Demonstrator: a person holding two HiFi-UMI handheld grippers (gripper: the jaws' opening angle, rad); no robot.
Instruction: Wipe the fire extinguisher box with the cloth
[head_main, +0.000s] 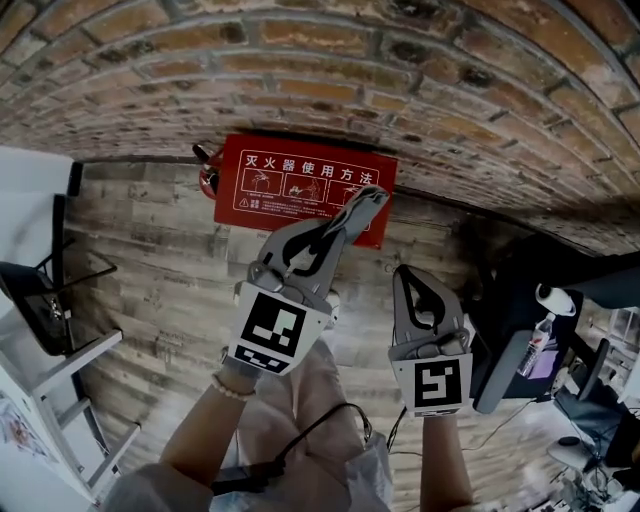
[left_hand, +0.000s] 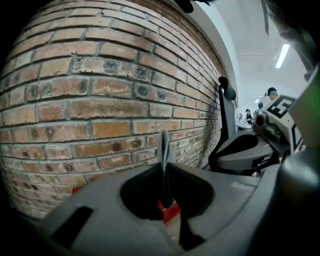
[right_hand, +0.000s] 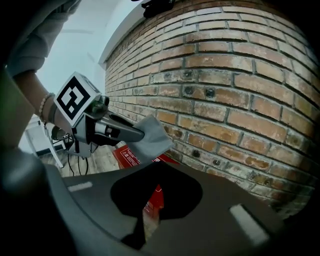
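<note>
My left tongs (head_main: 362, 203) pinched tight on a soft grey cloth (right_hand: 152, 141), near the right edge of the flat red fire extinguisher box (head_main: 290, 185), rough brick wall (head_main: 400, 90) behind, my right tongs (head_main: 402, 272) closed, empty

Two grippers, the left gripper (head_main: 358, 208) and the right gripper (head_main: 407, 275), one grey cloth (right_hand: 152, 142), one red fire extinguisher box (head_main: 290, 185) by the far brick wall and one plastic bottle (head_main: 537, 345) at right.
</note>
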